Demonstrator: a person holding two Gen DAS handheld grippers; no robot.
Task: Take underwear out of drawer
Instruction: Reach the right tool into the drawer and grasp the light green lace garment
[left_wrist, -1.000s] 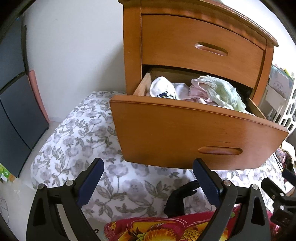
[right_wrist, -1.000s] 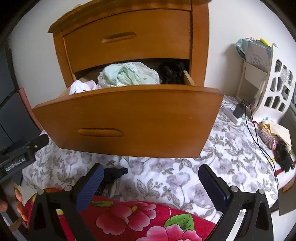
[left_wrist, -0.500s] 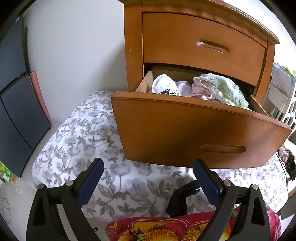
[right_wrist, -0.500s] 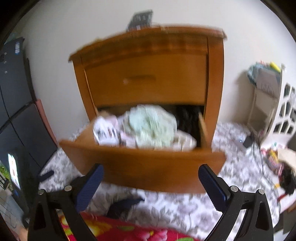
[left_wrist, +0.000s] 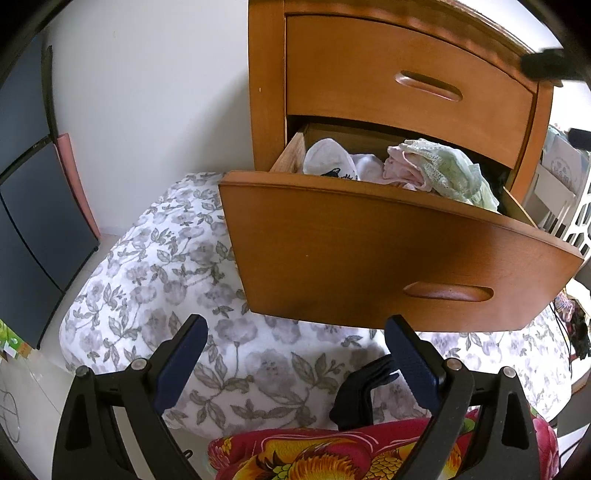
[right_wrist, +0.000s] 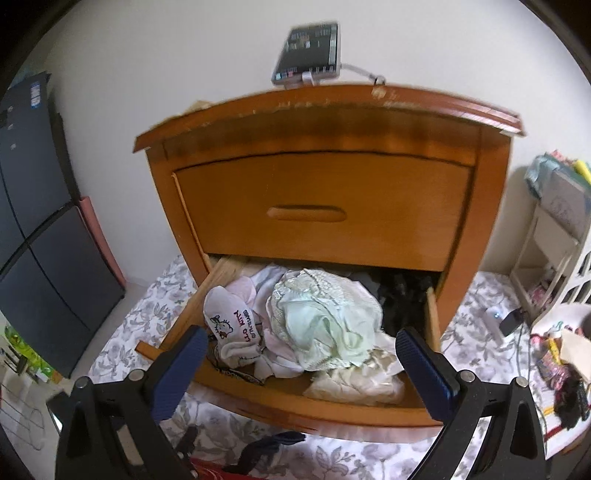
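Note:
The lower drawer (right_wrist: 332, 406) of a wooden nightstand (right_wrist: 321, 206) stands pulled out and is full of crumpled clothes. On top lies pale green lace underwear (right_wrist: 325, 317), with a white printed sock (right_wrist: 231, 325) to its left and dark garments (right_wrist: 402, 299) at the right. My right gripper (right_wrist: 299, 358) hovers open above the drawer's front, looking down into it. My left gripper (left_wrist: 295, 347) is open and lower, below the drawer front (left_wrist: 388, 258), where the green underwear (left_wrist: 450, 173) peeks over the rim. Neither gripper holds anything.
A floral quilt (left_wrist: 166, 280) covers the bed under the drawer. A red patterned cloth (left_wrist: 351, 454) and a dark garment (left_wrist: 365, 387) lie near me. A phone (right_wrist: 306, 55) sits on the nightstand top. A dark cabinet (right_wrist: 40, 229) stands left, a white shelf (right_wrist: 554, 236) right.
My right gripper has risen from below the drawer front to above it, so it now looks down into the drawer. My left gripper has barely shifted.

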